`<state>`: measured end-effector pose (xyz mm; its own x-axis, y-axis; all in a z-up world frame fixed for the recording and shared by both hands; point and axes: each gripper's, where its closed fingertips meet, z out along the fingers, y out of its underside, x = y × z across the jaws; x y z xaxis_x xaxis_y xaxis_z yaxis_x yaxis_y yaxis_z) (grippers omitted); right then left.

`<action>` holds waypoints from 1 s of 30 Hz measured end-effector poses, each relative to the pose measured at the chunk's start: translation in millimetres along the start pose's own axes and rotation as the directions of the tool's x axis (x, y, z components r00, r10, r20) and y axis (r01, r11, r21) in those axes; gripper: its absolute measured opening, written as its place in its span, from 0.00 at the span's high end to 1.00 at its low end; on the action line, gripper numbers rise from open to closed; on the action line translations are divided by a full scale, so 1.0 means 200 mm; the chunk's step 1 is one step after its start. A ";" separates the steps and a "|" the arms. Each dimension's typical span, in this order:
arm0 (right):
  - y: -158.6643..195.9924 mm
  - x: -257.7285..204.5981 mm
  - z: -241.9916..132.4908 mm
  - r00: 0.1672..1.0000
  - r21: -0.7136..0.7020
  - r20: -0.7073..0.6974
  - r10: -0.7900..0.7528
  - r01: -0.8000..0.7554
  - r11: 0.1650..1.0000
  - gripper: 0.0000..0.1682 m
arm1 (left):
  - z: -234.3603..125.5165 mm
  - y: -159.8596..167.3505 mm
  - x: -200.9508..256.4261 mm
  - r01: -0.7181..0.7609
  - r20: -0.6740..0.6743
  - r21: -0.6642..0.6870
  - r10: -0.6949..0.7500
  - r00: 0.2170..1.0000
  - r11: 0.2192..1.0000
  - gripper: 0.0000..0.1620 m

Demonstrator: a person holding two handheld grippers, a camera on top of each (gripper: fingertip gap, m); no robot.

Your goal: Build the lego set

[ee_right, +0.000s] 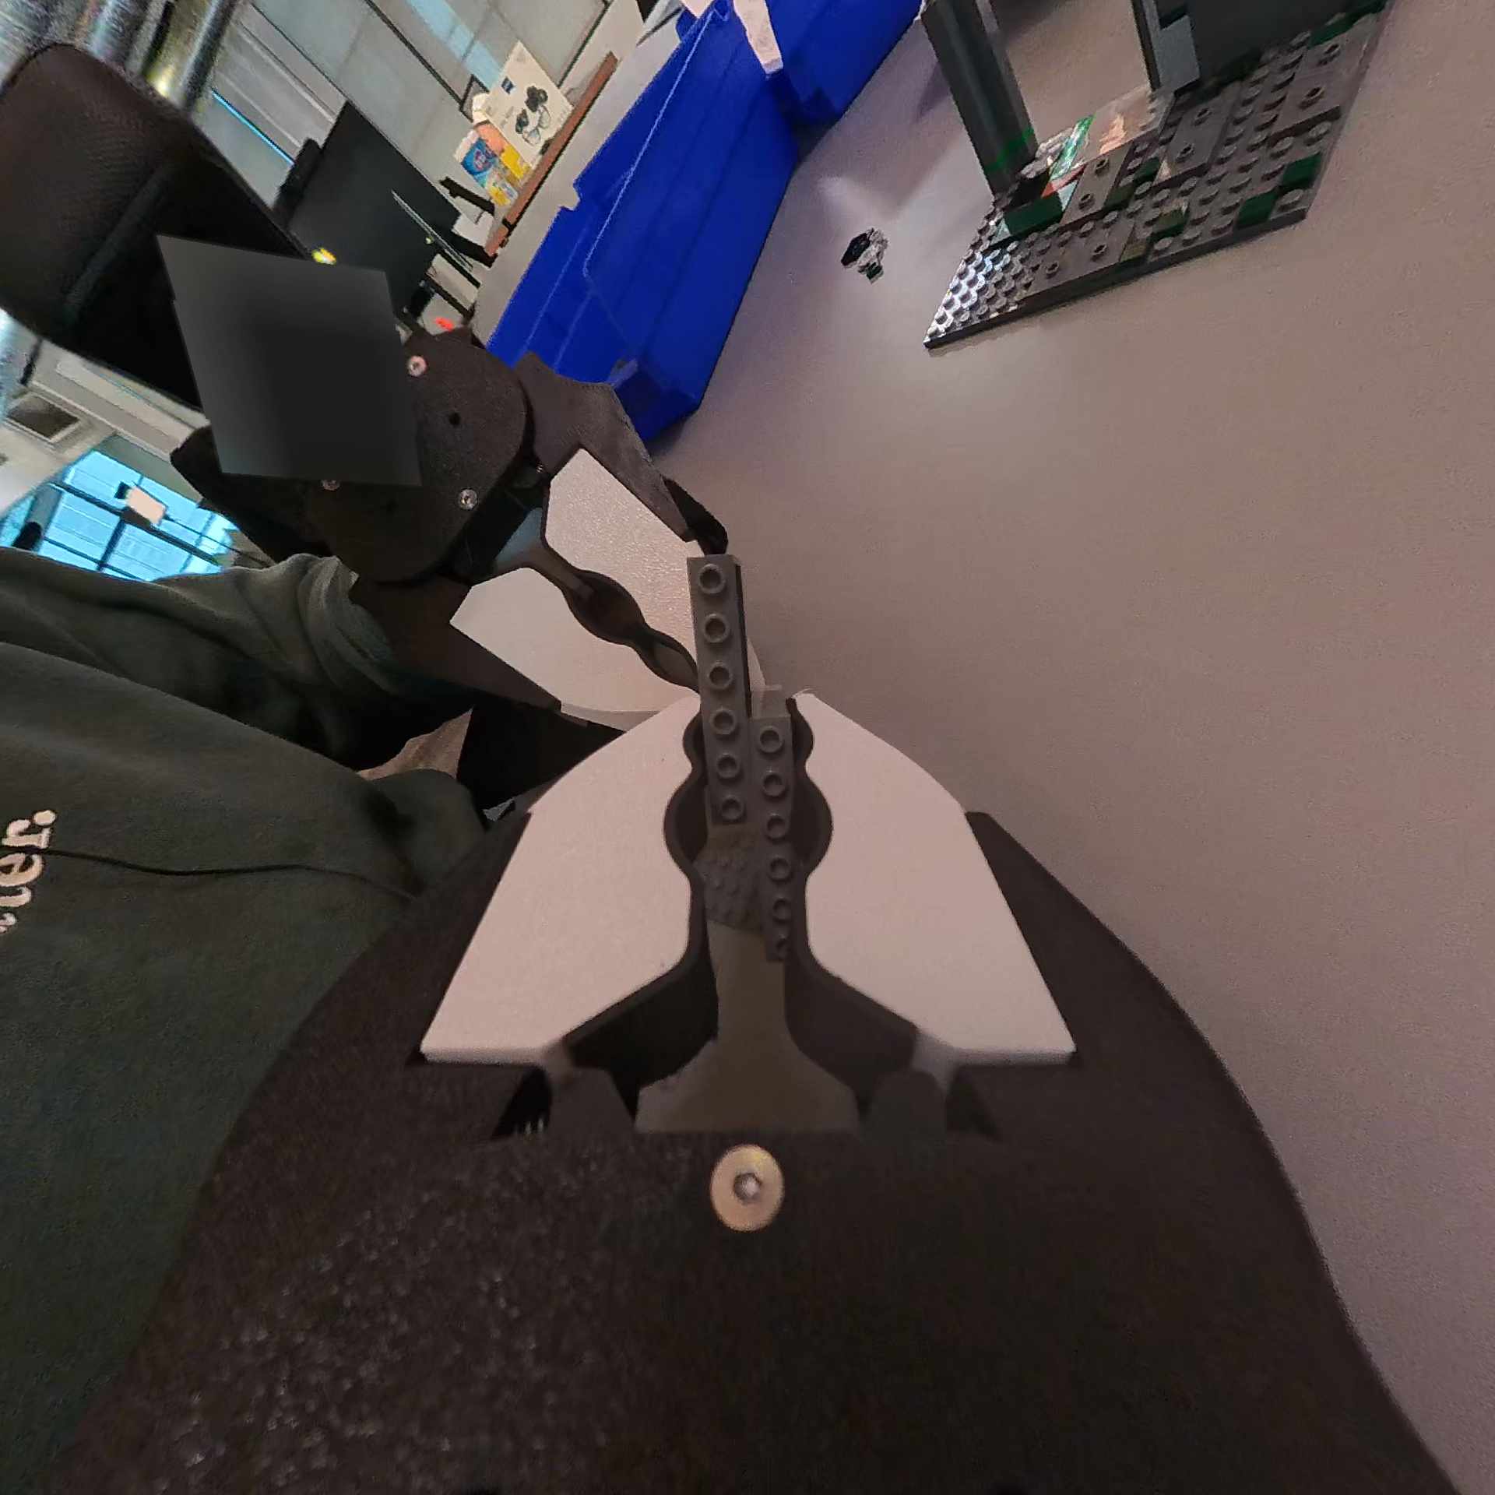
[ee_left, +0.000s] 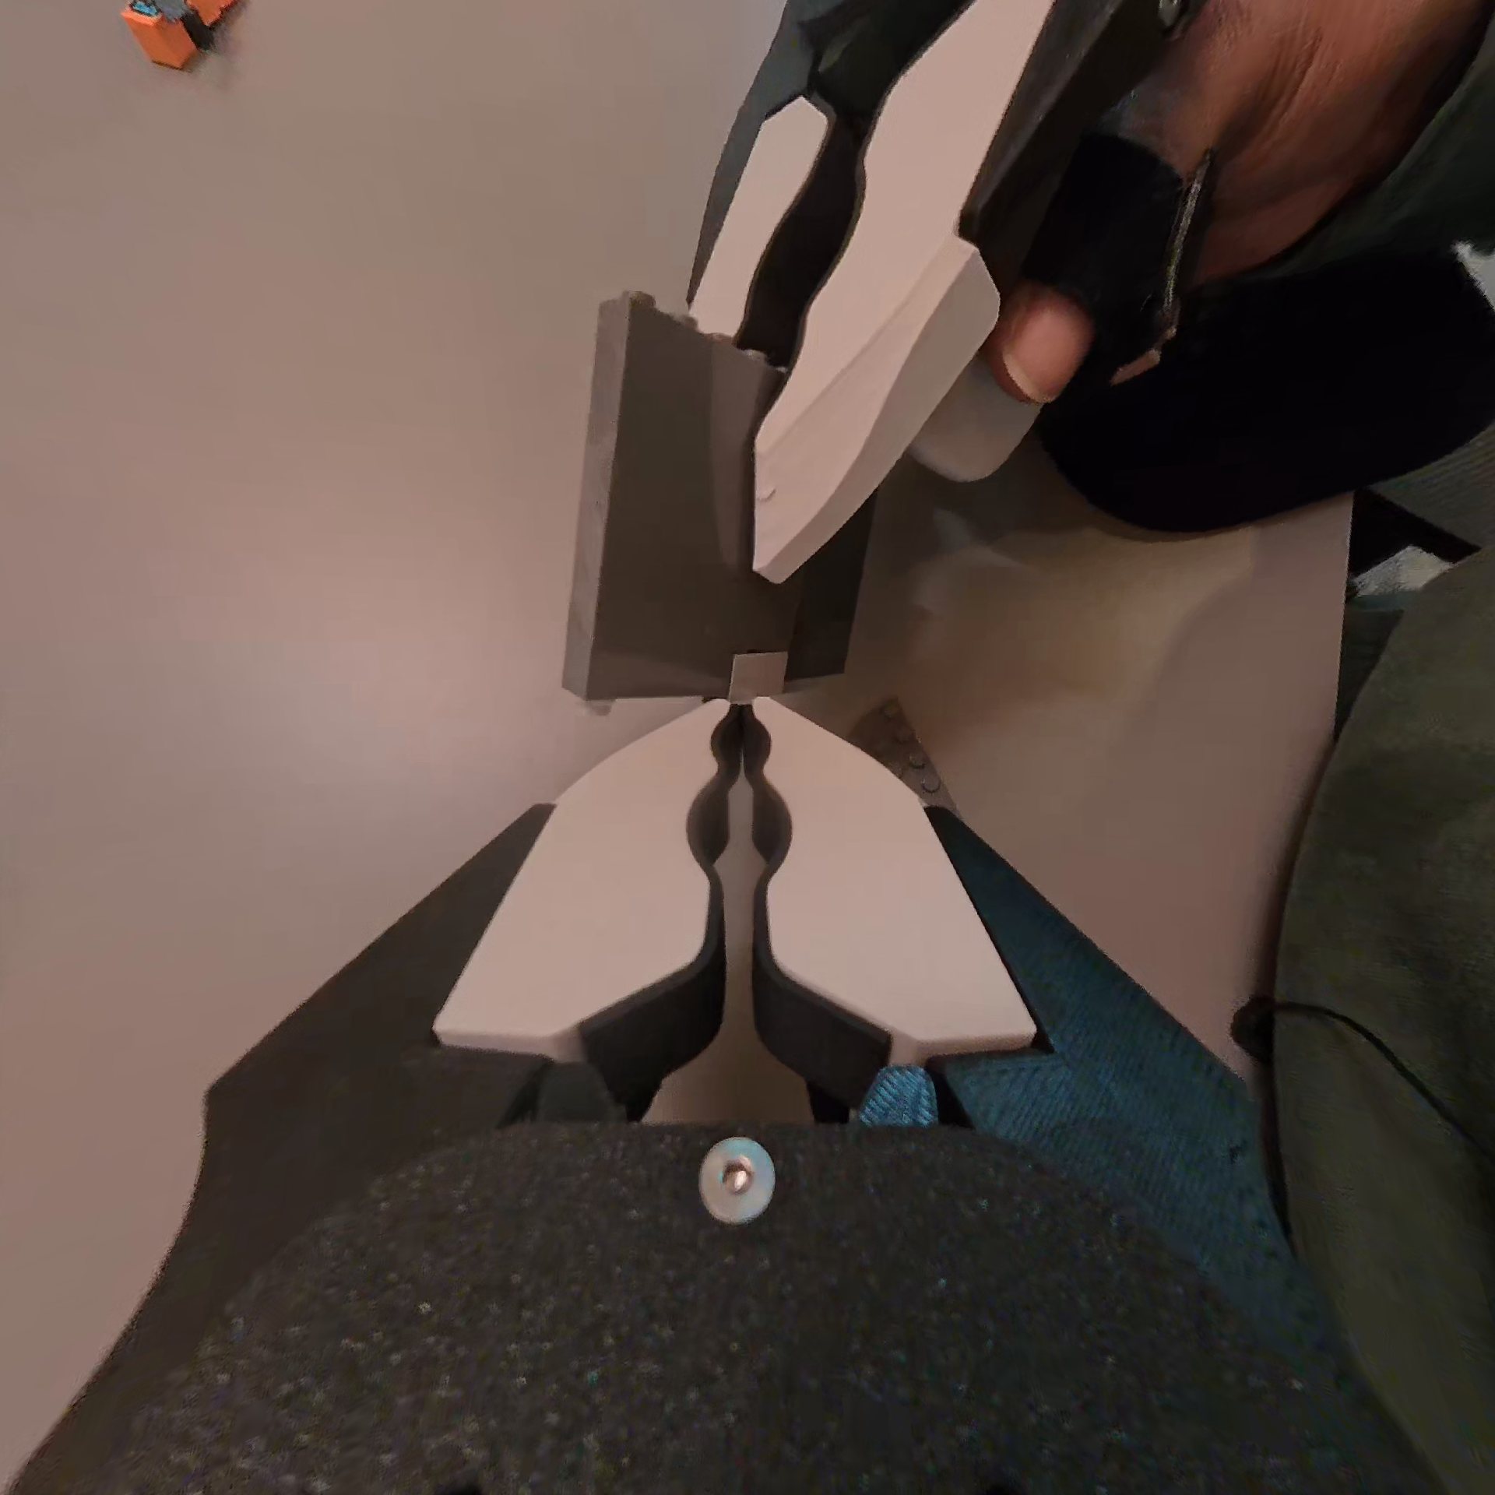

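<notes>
— The grey lego panel assembly (ee_left: 688,501): where is it?

— Between my two grippers, held above the pale table (ee_left: 283,485), close to my chest. In the left wrist view it stands as a tall dark grey wall piece; in the right wrist view I look down on its studded top edges (ee_right: 716,671).

— Who holds it?

— My right gripper (ee_right: 748,777) is clamped on it, the white fingers (ee_right: 882,874) pressed against either side of the studded strips. My thumb (ee_left: 1039,344) rests on that gripper's finger.

— And the left?

— My left gripper (ee_left: 738,712) has its fingertips drawn together right at the panel's lower edge, beside a small light grey piece (ee_left: 756,673). Whether it actually grips that piece I cannot tell.

— What else is on the table?

— The dark studded baseplate (ee_right: 1132,243) with partly built walls lies well apart, a small black piece (ee_right: 866,251) near it, blue bins (ee_right: 671,218) beyond. An orange brick cluster (ee_left: 182,28) sits at the far corner. A grey studded plate (ee_left: 906,752) lies below the panel.
</notes>
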<state>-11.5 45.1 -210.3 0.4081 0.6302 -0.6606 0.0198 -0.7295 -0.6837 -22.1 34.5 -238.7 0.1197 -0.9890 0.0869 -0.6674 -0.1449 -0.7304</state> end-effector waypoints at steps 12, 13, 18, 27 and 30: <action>-0.01 0.12 -0.07 0.882 -0.546 -0.075 -0.466 0.355 0.759 0.90 | -0.11 -0.15 -0.14 -0.018 -0.007 0.283 0.021 1.000 0.959 0.79; 0.01 0.12 -0.06 0.868 -0.582 -0.052 -0.493 0.375 0.722 0.91 | -0.10 -0.16 -0.12 -0.037 -0.032 0.294 0.048 0.998 0.955 0.75; 0.03 0.06 0.01 0.839 -0.637 0.052 -0.542 0.445 0.629 0.90 | -0.04 -0.14 -0.07 -0.110 -0.097 0.259 0.139 0.985 0.960 0.83; -0.14 -0.07 0.01 0.800 -0.451 0.055 -0.597 0.553 0.700 0.77 | -0.17 -0.22 -0.05 0.185 -0.347 0.425 -0.029 0.937 0.886 0.96; -0.23 -0.06 -0.05 0.707 -0.322 -0.053 -0.706 0.657 0.682 0.61 | -0.24 -0.27 -0.09 0.435 -0.522 0.445 -0.167 0.836 0.783 0.97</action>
<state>-8.6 69.1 -168.2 0.3229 0.9459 0.0322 0.5752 -0.1691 -0.8004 -23.6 58.7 -167.4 -0.1717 -0.8183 0.5485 -0.1430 -0.5302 -0.8357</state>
